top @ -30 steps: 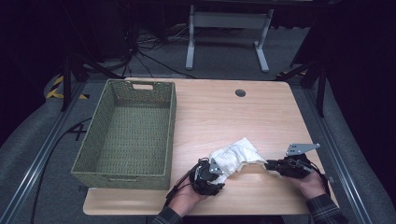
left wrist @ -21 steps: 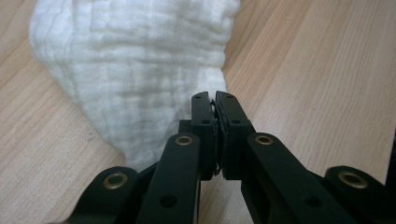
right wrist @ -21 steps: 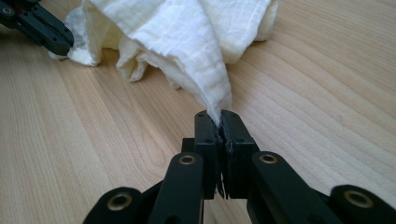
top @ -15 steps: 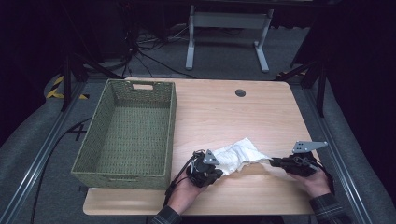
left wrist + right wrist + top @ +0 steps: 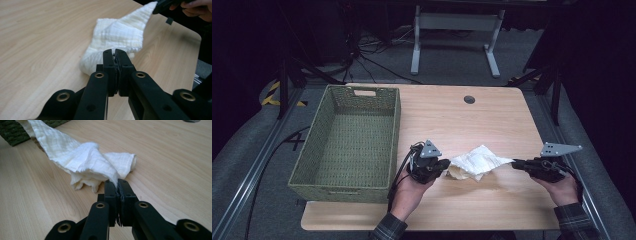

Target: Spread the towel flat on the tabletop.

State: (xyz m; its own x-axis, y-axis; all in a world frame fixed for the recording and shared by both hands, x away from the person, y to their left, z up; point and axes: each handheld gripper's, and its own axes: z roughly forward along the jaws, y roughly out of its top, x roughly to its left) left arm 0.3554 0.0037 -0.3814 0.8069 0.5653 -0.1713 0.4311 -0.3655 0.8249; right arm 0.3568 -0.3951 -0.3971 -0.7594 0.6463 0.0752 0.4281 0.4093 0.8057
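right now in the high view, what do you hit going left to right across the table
green woven basket → left gripper → white cloth → right gripper

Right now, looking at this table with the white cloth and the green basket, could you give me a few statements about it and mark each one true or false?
1. The crumpled white cloth lies inside the green woven basket. False: it is on the light wooden table, right of the basket.
2. The left gripper is shut on the cloth. True.
3. The right gripper hangs open beside the cloth. False: its jaws are shut on a corner of the cloth.
4. The cloth stretches between the two grippers. True.
5. A small round dark hole sits near the table's far edge. True.
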